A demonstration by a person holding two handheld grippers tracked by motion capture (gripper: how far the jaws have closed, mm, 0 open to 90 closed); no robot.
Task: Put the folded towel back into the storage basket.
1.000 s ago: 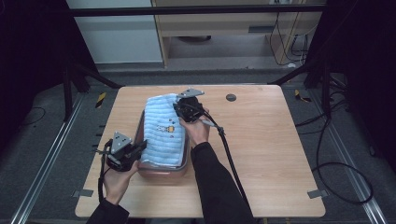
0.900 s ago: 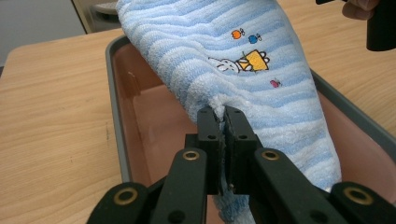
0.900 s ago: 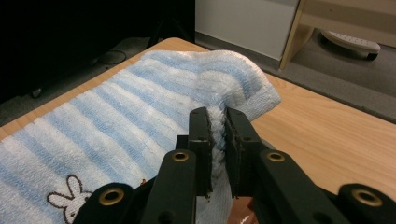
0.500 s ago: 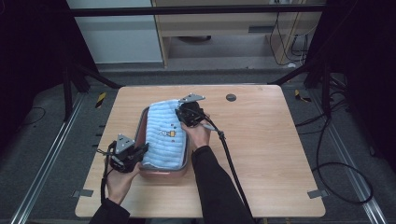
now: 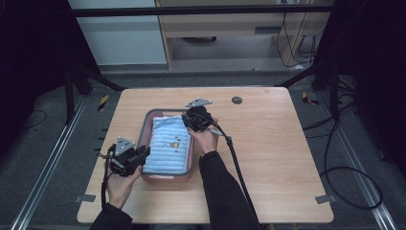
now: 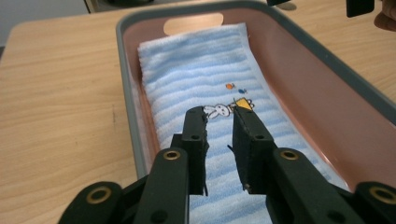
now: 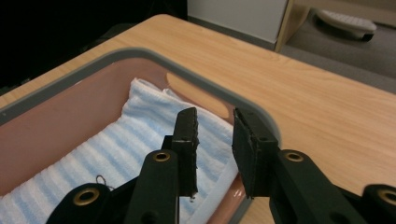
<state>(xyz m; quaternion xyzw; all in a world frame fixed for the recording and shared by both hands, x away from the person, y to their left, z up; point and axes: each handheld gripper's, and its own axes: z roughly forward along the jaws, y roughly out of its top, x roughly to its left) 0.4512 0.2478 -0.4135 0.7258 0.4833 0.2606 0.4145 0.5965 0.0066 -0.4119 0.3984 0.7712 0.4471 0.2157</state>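
Release step: both tongs just opening, nothing between the jaws.
Left gripper point(image 5: 141, 154) at lower left of the high view, right gripper point(image 5: 188, 120) at centre; the folded blue towel point(image 5: 168, 147) lies flat in the pink tray point(image 5: 165, 178) between them. Next, I'd judge: lift both clear without snagging the cloth.

No readable text, brand, label or number is found in any view. The one mark noted is a small embroidered picture on the towel point(image 6: 201, 88): a white rabbit beside an orange-yellow shape, with two tiny orange and blue spots above it. In the high view it is seen as a small orange-and-dark motif. No lettering is made out beside it.
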